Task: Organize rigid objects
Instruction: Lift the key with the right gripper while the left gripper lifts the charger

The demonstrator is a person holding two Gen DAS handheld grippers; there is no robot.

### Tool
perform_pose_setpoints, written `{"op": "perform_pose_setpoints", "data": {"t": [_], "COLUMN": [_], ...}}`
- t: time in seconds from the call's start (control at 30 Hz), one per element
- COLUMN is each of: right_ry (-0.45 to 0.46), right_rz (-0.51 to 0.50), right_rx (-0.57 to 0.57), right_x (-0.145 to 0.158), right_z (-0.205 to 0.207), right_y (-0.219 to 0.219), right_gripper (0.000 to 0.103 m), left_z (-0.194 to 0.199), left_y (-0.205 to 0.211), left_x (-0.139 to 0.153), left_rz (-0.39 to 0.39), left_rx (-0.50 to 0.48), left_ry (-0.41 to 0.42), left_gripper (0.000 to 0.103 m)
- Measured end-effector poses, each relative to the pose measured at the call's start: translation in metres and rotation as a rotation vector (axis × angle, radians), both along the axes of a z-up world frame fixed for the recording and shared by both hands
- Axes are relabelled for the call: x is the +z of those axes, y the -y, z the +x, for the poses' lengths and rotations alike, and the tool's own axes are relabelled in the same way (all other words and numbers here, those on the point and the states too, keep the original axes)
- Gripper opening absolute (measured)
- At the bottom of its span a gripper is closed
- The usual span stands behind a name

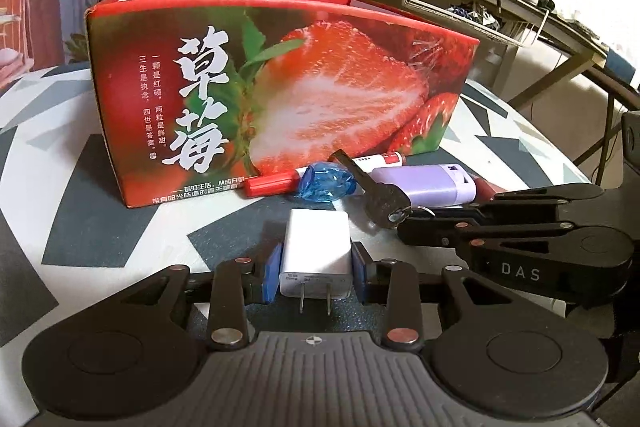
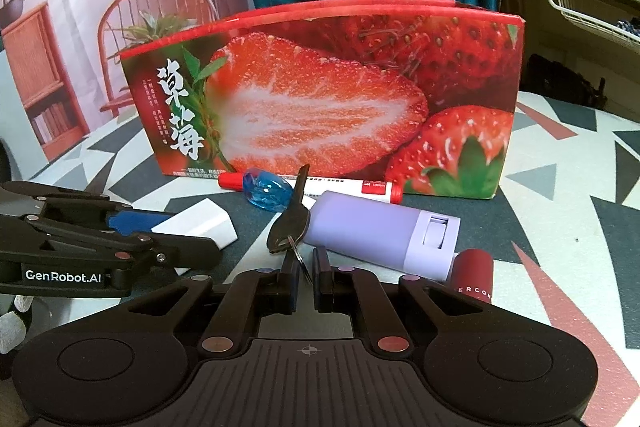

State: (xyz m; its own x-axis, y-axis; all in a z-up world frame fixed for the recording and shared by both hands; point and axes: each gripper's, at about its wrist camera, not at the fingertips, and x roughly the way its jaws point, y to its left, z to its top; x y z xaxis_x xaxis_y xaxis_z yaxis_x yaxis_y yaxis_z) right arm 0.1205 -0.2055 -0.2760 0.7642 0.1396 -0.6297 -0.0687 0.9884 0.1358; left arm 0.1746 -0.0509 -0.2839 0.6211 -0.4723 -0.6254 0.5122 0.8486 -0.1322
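both grippers tilt down toward the bench. the left gripper [image 1: 316,269] clamps a white plug charger [image 1: 316,251], prongs pointing near. the right gripper [image 2: 306,277] is nearly closed, the key ring [image 2: 298,253] of a dark key [image 2: 290,223] between its pads. the key leans on a lilac case [image 2: 384,235] near the strawberry box [image 2: 320,99].

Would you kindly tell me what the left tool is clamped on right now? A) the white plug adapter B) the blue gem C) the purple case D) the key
A: in the left wrist view the left tool has its blue pads pressed on both sides of the white plug adapter, prongs facing the camera.
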Motion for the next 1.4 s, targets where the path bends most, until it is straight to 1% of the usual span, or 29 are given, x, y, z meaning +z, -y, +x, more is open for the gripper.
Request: {"op": "perform_pose_setpoints", "data": {"t": [0.1,0.27,0.33,0.4,0.47,0.53,0.57,0.6,0.73,0.77,0.9,0.97,1.07,1.3,1.33,1.4], "right_ry": [-0.001,-0.007,-0.006,-0.008,-0.005,-0.003,-0.003,-0.003,-0.002,0.001,0.015,0.021,0.023,0.019,0.015,-0.009], "right_rz": [-0.027,-0.032,-0.036,-0.024,-0.010,-0.036,-0.046,-0.050,-0.044,-0.061,-0.199,-0.257,-0.310,-0.327,-0.315,-0.249], "right_rx": [0.013,0.021,0.021,0.021,0.026,0.038,0.044,0.046,0.059,0.073,0.132,0.164,0.201,0.241,0.237,0.201], "right_x": [0.000,0.001,0.001,0.001,0.001,0.001,0.001,0.002,0.002,0.002,0.001,0.001,0.003,0.004,0.004,0.005], "right_z": [0.001,0.008,0.009,0.008,0.006,0.004,0.003,0.002,-0.003,-0.004,-0.003,-0.001,0.004,0.015,0.016,0.019], "right_y": [-0.005,-0.008,-0.008,-0.007,-0.008,-0.012,-0.013,-0.014,-0.015,-0.017,-0.033,-0.040,-0.046,-0.049,-0.048,-0.041], "right_gripper": [0.014,0.015,0.012,0.001,0.001,0.003,0.007,0.009,0.017,0.020,0.027,0.027,0.028,0.027,0.027,0.028], "left_z": [-0.001,0.000,0.000,-0.001,0.000,-0.001,-0.001,-0.001,-0.001,-0.001,-0.001,0.000,0.002,0.003,0.003,0.003], "left_y": [0.000,-0.004,-0.005,-0.005,-0.006,-0.007,-0.007,-0.007,-0.008,-0.009,-0.015,-0.018,-0.022,-0.022,-0.023,-0.024], "left_x": [0.000,0.000,0.000,0.000,0.000,0.000,0.001,0.001,0.002,0.003,0.004,0.004,0.005,0.003,0.003,0.003], "left_rz": [0.002,-0.018,-0.022,-0.026,-0.032,-0.033,-0.033,-0.033,-0.038,-0.036,-0.036,-0.040,-0.058,-0.065,-0.066,-0.070], "left_rx": [-0.001,0.002,0.003,0.004,0.005,0.006,0.007,0.007,0.014,0.019,0.040,0.052,0.065,0.062,0.062,0.062], "left_ry": [0.004,-0.005,-0.005,-0.007,-0.010,-0.010,-0.010,-0.011,-0.020,-0.021,-0.032,-0.038,-0.049,-0.045,-0.044,-0.045], "left_gripper": [0.037,0.037,0.037,0.038,0.037,0.037,0.037,0.037,0.037,0.037,0.037,0.037,0.037,0.037,0.037,0.037]}}
